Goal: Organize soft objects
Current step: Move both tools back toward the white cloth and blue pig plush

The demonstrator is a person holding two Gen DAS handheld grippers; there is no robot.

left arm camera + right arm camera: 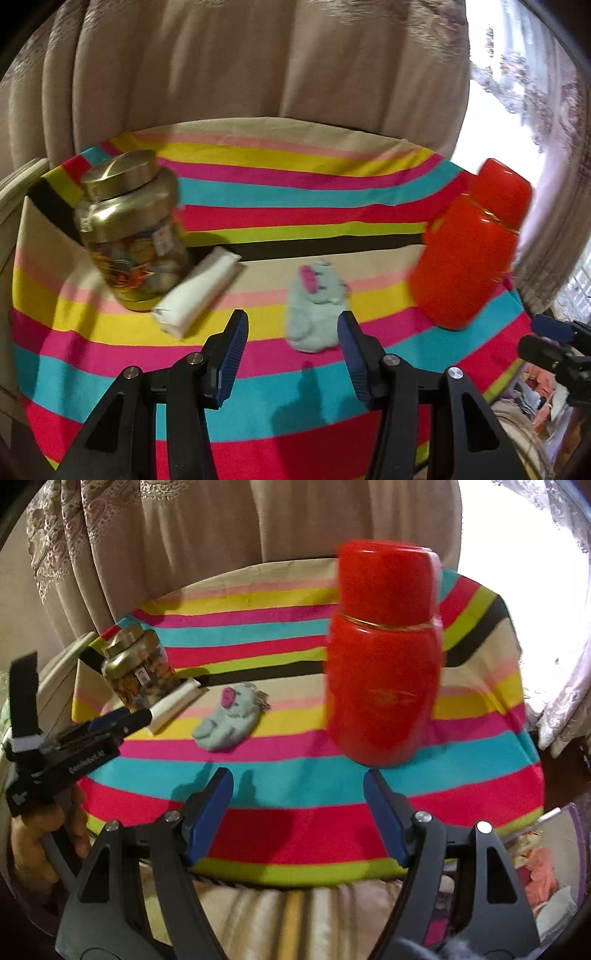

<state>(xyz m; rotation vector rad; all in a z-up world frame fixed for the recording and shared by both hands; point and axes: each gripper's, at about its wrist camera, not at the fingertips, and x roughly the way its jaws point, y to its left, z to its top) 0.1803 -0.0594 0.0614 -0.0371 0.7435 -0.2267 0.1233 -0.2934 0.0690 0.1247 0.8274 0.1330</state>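
On the striped cloth (295,184) covering the counter, the pale green plush toy (317,306) lies just beyond the left gripper (293,325), between a white soft packet (195,291) and a red jar (469,251). A gold-lidded jar (133,229) stands just behind the packet. Both grippers are released and nothing is held: the left jaws stand apart with only cloth between them, and the right gripper (299,786) is spread wider, short of the red jar (384,664).

The step in hand is judged to be the reach for a soft item. For a sound pick, the left jaws should be centred over the toy's body rather than its pink patch, lowered until the pads straddle it, then closed gently so the plush is not squeezed out sideways. The right gripper should be kept clear of the red jar, which could be tipped.

Both views are smeared, so the toy's shape is perhaps that of an animal. The near end of the packet (173,705) is covered by the left gripper in the right view, and where the soft things belong cannot be made out.
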